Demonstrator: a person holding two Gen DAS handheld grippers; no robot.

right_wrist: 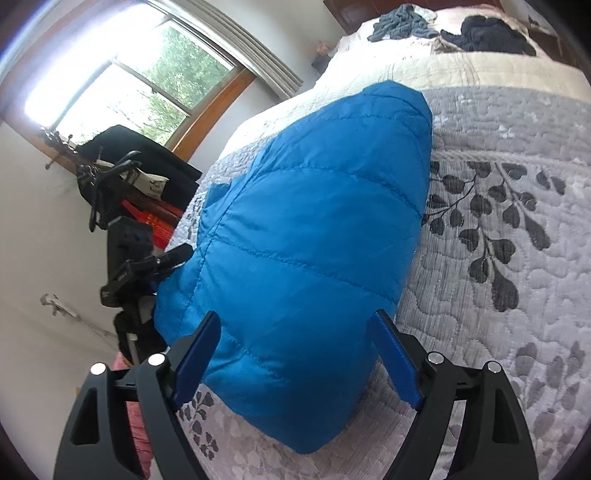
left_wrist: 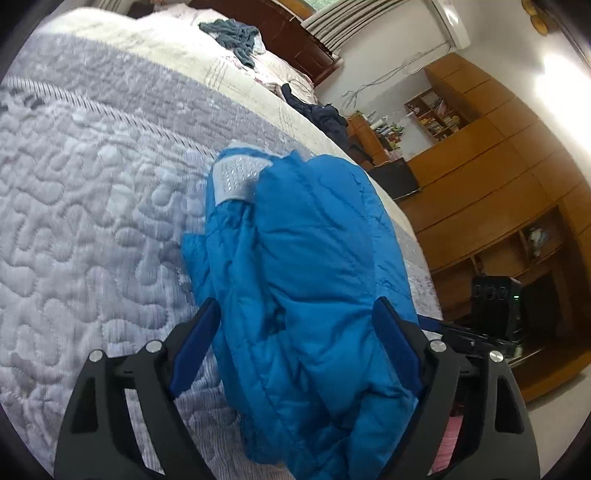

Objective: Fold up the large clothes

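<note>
Blue quilted puffer jacket (left_wrist: pixel 314 280) lies bunched on the bed's grey quilted bedspread (left_wrist: pixel 92 206), near the bed edge. In the left wrist view it fills the centre and runs down to 6 o'clock; a white perforated patch (left_wrist: pixel 238 177) shows at its far end, toward 11 o'clock of the garment.

Left gripper (left_wrist: pixel 297 325): jaws spread wide, blue pads on either side of the jacket. Fabric bulges between the fingers (left_wrist: pixel 194 350) and overlaps the right pad, but the jaws are not clamped on it. Whether the pads touch the cloth cannot be told.

Right gripper (right_wrist: pixel 297 332): jaws also spread wide, straddling the near end of the jacket (right_wrist: pixel 306 240). In this view the jacket is a smooth, stitched mound from centre to 12 o'clock, resting on the bedspread (right_wrist: pixel 498 295) with its dark leaf print at 3 o'clock.

Background, left view: wooden wardrobe (left_wrist: pixel 498 177) at 3 o'clock, dark clothes (left_wrist: pixel 325 118) and a grey-blue garment (left_wrist: pixel 236 35) at the head of the bed, 12 to 1 o'clock.
Background, right view: window (right_wrist: pixel 122 81) at 10 o'clock; the other black gripper (right_wrist: pixel 147 269) at the jacket's edge, 9 o'clock.
</note>
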